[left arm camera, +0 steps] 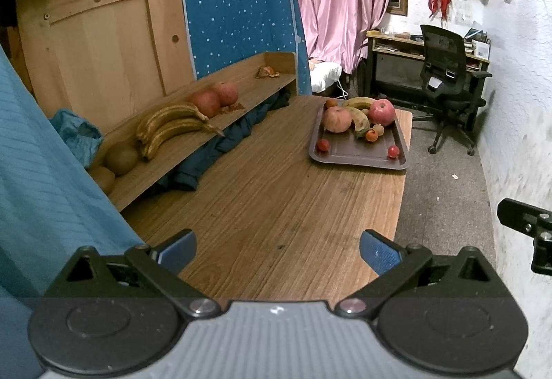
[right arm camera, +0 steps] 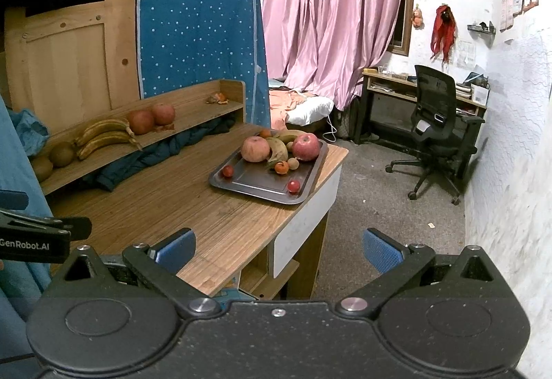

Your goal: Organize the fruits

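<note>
taking the tray (right arm camera: 248, 187) at the far end of the tabletop (right arm camera: 193, 216) as landmark: on it lie two apples (right arm camera: 255, 148), a banana (right arm camera: 277, 151), a second banana behind it, and several small red and orange fruits (right arm camera: 294, 186). on the shelf (right arm camera: 103, 158) left of the tray sit a banana bunch (right arm camera: 103, 135), two more apples (right arm camera: 140, 122) and two brown round fruits (right arm camera: 62, 154). so the sorting looks partly done, or barely begun; which place is the goal i cannot tell. the left hand-held gripper (left arm camera: 277, 253) and the right hand-held gripper (right arm camera: 278, 253) both hover well short of the tray, jaws spread wide, holding nothing.
</note>
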### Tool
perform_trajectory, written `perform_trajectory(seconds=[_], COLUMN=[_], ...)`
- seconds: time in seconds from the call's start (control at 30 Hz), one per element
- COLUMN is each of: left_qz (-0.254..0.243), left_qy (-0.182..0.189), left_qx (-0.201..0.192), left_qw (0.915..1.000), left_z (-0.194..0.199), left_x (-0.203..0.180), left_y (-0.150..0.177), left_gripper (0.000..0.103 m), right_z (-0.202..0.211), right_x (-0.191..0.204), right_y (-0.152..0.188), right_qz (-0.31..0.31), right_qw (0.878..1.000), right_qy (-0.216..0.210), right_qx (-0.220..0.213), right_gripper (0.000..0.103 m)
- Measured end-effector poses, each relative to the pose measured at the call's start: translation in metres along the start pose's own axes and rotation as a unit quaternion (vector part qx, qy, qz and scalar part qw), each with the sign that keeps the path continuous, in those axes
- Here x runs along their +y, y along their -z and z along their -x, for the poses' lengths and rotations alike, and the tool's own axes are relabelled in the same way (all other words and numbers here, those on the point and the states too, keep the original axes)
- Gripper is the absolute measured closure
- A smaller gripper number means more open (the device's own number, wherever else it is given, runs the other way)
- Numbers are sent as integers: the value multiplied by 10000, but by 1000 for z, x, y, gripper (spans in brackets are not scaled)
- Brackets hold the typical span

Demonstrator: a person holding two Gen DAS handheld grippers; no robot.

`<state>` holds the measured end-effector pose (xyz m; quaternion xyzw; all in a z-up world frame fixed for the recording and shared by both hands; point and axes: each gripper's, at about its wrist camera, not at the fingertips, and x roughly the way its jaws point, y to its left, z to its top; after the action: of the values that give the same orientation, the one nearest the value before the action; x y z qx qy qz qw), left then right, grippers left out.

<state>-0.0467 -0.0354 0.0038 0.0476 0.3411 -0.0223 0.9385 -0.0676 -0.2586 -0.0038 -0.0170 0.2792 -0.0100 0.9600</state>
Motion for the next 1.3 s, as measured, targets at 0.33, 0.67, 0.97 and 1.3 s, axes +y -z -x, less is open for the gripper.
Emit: perform_trajectory(seconds=[0.33,0.67,0.97,1.3], left_qz=[3,21,33,23], left_qy=[24,23,25,43], left_qx=[39,82,114,153], left_qw=[10000,10000,9999,9999], left_z=[-7,-13,-16,-22], left_x=[-1,-3,-4,-4], left_y=[-1,-1,-2,-5], left_gripper=[0,0,0,0], right_z=[-5,-12,-14,-22], right_x=[-3,-5,-6,-9], right_y=[-1,-2,-3,-1], right_qz=[-14,-21,-21,-50], right_qw=[10000,10000,10000,9999], right_qy=[17,31,32,71], right_qx=[30,63,73,120], right_gripper=[1,1,1,1])
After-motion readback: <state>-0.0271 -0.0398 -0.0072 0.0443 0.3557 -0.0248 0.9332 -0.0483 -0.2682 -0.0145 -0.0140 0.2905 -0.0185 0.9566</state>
